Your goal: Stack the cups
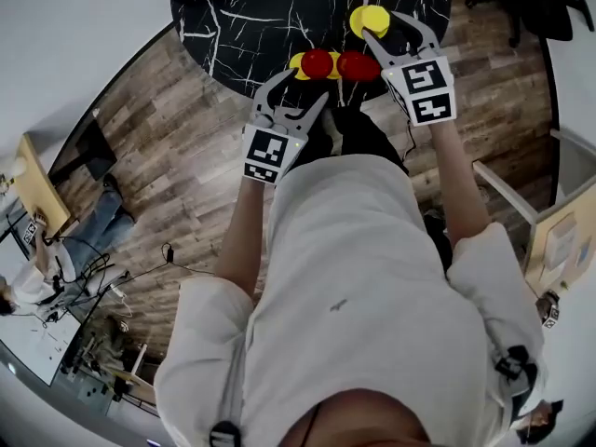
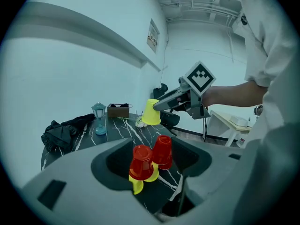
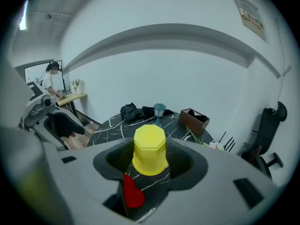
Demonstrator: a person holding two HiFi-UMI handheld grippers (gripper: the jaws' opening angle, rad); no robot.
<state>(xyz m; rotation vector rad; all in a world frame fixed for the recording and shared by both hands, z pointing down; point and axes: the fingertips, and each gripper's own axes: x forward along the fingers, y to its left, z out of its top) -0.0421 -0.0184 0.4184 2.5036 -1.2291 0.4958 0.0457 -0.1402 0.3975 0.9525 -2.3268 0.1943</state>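
My right gripper (image 1: 382,24) is shut on an upside-down yellow cup (image 1: 370,19), held in the air above the black marble table (image 1: 279,7). In the right gripper view the yellow cup (image 3: 150,149) fills the space between the jaws, with a red cup (image 3: 132,191) below it. Two upside-down red cups (image 1: 317,63) (image 1: 357,65) stand near the table's front edge, the left one on yellow cups (image 1: 298,63). My left gripper (image 1: 300,87) hovers open just in front of them, nothing between its fingers. The left gripper view shows both red cups (image 2: 141,162) (image 2: 162,150) and the lifted yellow cup (image 2: 151,111).
At the far side of the table stand a teal lantern (image 2: 99,118), a brown box (image 2: 118,110) and a dark heap of cloth (image 2: 65,130). A black office chair (image 3: 269,125) is beyond the table, and a white side table (image 2: 234,121) stands to the right. Wood floor surrounds the table.
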